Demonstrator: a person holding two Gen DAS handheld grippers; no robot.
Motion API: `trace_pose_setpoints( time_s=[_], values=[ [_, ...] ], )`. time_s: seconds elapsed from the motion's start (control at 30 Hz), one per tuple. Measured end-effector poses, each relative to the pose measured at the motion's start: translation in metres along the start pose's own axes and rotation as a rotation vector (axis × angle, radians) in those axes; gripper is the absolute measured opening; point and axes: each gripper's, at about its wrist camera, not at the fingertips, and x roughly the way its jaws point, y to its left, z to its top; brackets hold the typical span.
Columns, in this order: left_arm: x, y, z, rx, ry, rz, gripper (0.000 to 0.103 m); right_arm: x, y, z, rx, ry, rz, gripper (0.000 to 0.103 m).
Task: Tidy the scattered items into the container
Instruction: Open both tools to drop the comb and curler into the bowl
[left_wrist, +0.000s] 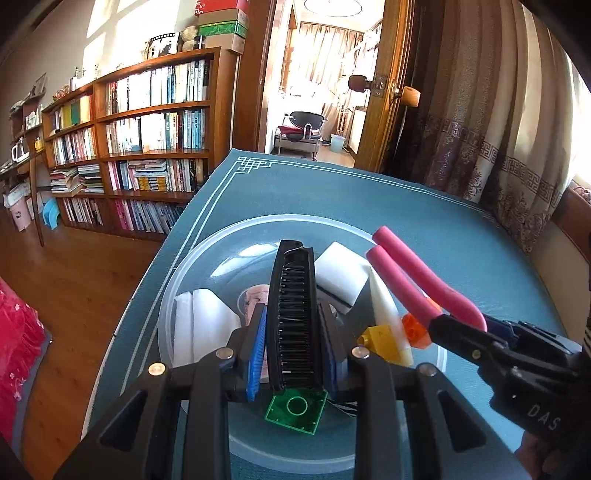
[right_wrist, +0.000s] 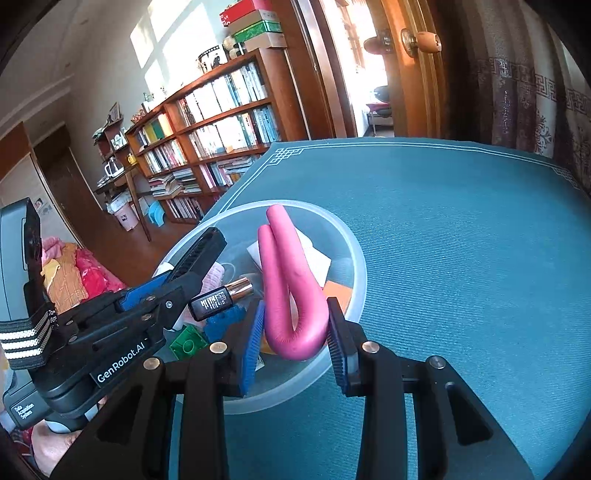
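- Blue ribbed pads of the left gripper (left_wrist: 291, 347) are closed on a black plastic comb with dense teeth (left_wrist: 293, 317), which hangs above the middle of the round translucent plastic bowl (left_wrist: 166, 295), not yet let go.
- Pink, soft, folded U-shaped tube (right_wrist: 291, 295) sits clamped at its bend between the pads of the right gripper (right_wrist: 295, 347); its two free ends point out over the bowl, above the contents.
- Inside the bowl, under the left gripper, lies a green translucent square building brick (left_wrist: 295, 408); toward the right gripper's side are a yellow brick (left_wrist: 378, 338), an orange brick (left_wrist: 415, 328) and a white foam block (left_wrist: 341, 277), and on the far side from it more white pieces (left_wrist: 201, 325).
- Also in the bowl, seen from the right wrist view, is a small black tube with a copper-coloured cap (right_wrist: 221, 297), with a blue brick (right_wrist: 223, 321) just beside it.
- Outside the bowl, the teal textured worktop (right_wrist: 461, 258) with its white line border shows nothing loose lying on it in either view.
- Judged from this, the tidying is close to finished: most things are already in the bowl, and what is left is to release the comb and the pink tube into it. Parts of the worktop are hidden behind the grippers, so a stray item there cannot be ruled out.
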Motion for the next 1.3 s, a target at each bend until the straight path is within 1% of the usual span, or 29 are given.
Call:
trace_pose_setpoints(
  time_s=[0.3,0.37,0.43,0.5,0.63,0.77,0.9,1.03,1.2,1.3],
  values=[
    [0.005,0.008,0.0,-0.018,0.019,-0.015,0.03,0.012,0.005,0.005,-0.029,-0.001,-0.021,0.036],
    [0.006,0.01,0.0,-0.035,0.028,-0.031,0.037,0.012,0.005,0.006,-0.03,-0.002,-0.016,0.036],
    [0.002,0.012,0.0,-0.047,0.018,-0.04,0.053,0.011,0.004,0.007,-0.025,-0.002,-0.001,0.037],
    [-0.003,0.012,0.001,-0.046,0.003,-0.046,0.059,0.01,0.006,0.007,-0.025,-0.002,0.008,0.037],
    [-0.013,0.01,0.001,-0.037,-0.018,-0.029,0.072,0.01,0.011,0.007,-0.041,-0.003,0.024,0.037],
    [-0.023,0.013,-0.001,-0.043,-0.035,-0.017,0.076,0.01,0.015,0.005,-0.051,0.001,0.032,0.037],
    [-0.032,0.013,-0.002,-0.027,-0.053,0.015,0.08,0.01,0.017,0.0,-0.062,0.018,0.047,0.037],
    [-0.036,0.016,-0.004,-0.037,-0.053,0.01,0.082,0.009,0.02,-0.005,-0.069,0.028,0.06,0.037],
    [-0.038,0.018,-0.009,-0.047,-0.046,0.027,0.084,-0.001,0.017,-0.011,-0.061,0.031,0.055,0.037],
    [-0.042,0.018,-0.012,-0.051,-0.05,0.045,0.086,-0.007,0.015,-0.015,-0.059,0.033,0.043,0.043]
  ],
)
